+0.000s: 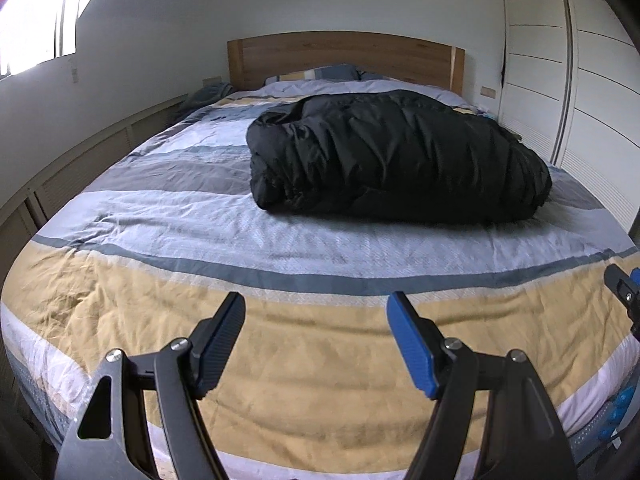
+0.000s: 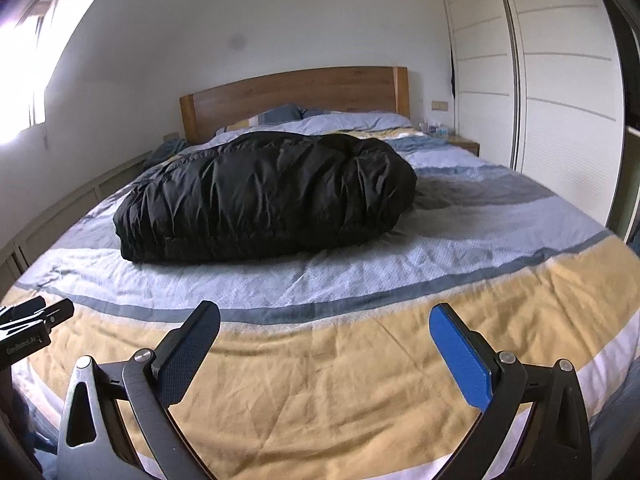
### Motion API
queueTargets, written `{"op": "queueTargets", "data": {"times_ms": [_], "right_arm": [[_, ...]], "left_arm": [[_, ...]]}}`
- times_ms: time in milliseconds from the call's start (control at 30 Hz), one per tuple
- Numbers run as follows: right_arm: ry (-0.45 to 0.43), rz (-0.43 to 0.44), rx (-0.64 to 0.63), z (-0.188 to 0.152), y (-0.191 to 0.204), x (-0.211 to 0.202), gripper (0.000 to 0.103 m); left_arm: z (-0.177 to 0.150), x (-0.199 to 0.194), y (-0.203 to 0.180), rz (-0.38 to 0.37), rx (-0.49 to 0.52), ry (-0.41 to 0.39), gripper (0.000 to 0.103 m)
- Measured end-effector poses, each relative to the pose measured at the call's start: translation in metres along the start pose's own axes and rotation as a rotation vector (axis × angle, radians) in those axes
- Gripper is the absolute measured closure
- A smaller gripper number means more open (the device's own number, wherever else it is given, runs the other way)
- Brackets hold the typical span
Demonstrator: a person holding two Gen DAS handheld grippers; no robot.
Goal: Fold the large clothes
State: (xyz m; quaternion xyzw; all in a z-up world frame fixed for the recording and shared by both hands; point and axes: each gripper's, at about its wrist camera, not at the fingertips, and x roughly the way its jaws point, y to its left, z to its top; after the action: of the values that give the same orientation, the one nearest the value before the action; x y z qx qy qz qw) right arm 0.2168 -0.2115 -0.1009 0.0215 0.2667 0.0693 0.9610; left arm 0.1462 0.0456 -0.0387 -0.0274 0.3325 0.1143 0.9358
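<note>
A puffy black down jacket [image 1: 392,156] lies bundled into a thick folded mass in the middle of the bed [image 1: 200,320]; the right wrist view shows the same jacket [image 2: 264,196] left of centre. My left gripper [image 1: 316,308] hovers open over the yellow stripe near the foot of the bed, well short of the jacket, nothing between its fingers. My right gripper [image 2: 325,318] is open too, over the same stripe, empty. Each gripper shows at the edge of the other's view: the right gripper [image 1: 624,288], the left gripper [image 2: 36,316].
The striped bedcover [image 2: 360,272] is wrinkled. Pillows [image 2: 348,120] lean at the wooden headboard [image 1: 344,56]. White wardrobe doors [image 2: 560,100] run along the right side, a nightstand [image 2: 460,142] with small items beside them. A low panelled ledge [image 1: 80,160] lines the left wall under a bright window [image 1: 36,12].
</note>
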Motion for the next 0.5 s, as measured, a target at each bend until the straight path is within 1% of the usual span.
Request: {"op": "queueTargets", "data": {"times_ms": [233,500], "right_arm": [[0.012,-0.006,0.006,-0.001,-0.001,0.001,0.0],[0.038,-0.001,-0.006,-0.004,0.0,0.008,0.0]], "left_arm": [[-0.005,0.008,-0.004,-0.012,0.021,0.018,0.031],[-0.006,0.016,0.002,-0.011,-0.002,0.037,0.031]]}}
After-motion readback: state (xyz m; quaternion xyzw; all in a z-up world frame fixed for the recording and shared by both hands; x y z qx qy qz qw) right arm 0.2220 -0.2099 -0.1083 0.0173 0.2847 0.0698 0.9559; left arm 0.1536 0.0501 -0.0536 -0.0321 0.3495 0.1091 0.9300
